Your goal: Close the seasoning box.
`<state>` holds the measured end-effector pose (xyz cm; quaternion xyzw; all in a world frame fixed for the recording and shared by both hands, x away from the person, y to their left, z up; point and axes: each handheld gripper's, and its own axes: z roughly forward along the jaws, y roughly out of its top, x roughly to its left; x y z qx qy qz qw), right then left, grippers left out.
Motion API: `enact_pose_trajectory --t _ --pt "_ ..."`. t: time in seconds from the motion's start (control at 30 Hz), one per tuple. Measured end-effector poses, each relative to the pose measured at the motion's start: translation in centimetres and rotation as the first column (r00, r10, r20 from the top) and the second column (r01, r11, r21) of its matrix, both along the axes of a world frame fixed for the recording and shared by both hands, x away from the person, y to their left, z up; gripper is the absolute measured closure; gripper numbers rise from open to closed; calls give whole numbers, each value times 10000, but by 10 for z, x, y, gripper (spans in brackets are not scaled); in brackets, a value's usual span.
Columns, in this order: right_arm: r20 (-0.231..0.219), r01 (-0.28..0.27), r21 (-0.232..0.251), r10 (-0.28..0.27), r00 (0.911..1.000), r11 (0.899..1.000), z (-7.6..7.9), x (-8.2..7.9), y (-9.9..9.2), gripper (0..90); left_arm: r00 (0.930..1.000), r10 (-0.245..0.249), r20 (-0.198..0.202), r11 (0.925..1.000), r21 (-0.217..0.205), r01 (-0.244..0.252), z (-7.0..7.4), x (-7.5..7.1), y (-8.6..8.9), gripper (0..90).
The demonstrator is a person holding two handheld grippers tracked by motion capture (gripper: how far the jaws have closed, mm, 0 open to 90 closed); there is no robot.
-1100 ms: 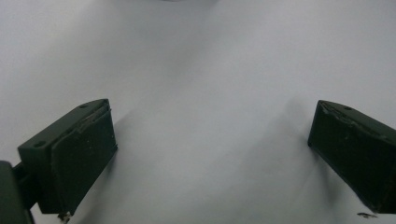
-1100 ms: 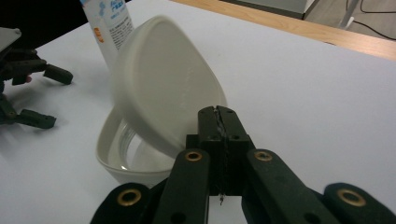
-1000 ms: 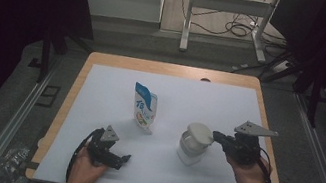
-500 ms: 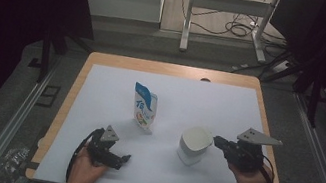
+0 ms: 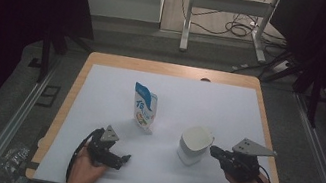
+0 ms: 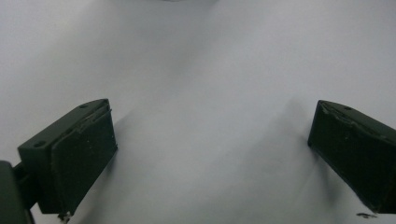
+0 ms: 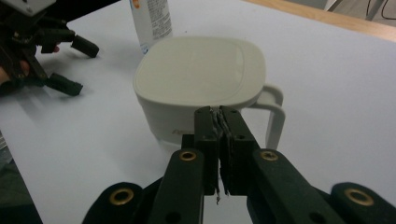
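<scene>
Upper frame edge of the right gripper view cuts off the pouch [image 7: 150,21]; its print is unreadable, and the jug [image 7: 201,88] hides its base.

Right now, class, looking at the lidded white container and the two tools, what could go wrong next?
1. The right tool is shut, its tips close to the white container: pushing on could shove or tip it.
2. The pouch stands upright close by: a sliding container might knock it over.

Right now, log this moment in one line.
right tool: shut, empty, at white lidded cup | left tool: open, empty, on table | pouch: upright
</scene>
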<state>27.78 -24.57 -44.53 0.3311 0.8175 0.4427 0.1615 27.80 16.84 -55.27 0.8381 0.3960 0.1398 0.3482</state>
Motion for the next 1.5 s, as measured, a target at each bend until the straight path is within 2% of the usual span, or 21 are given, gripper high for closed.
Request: enact_pose_trajectory --t 0.43,0.77,0.93,1.1,1.27,1.5 --pt "-272 -506 -289 499 9984 9983 -25 -5 8 857 10000 30 10 10000 -45 -30 0 0 0 9" --pt "-546 -700 -370 679 9962 9969 -45 -1 13 857 10000 21 7 10000 -27 -21 0 0 0 9" --pt "-725 -691 -222 673 9951 9974 -52 3 14 857 10000 21 7 10000 -26 -21 0 0 0 9" --pt "-866 -757 -461 715 9937 9961 -58 4 15 858 10000 19 4 10000 -26 -19 0 0 0 9" --pt "-996 -821 -421 776 9920 9957 -61 5 16 875 10000 18 2 10000 -25 -18 0 0 0 9" --pt "-1015 -1066 -647 997 9898 9922 -65 9 26 890 10000 21 0 10000 -30 -21 0 0 0 9"
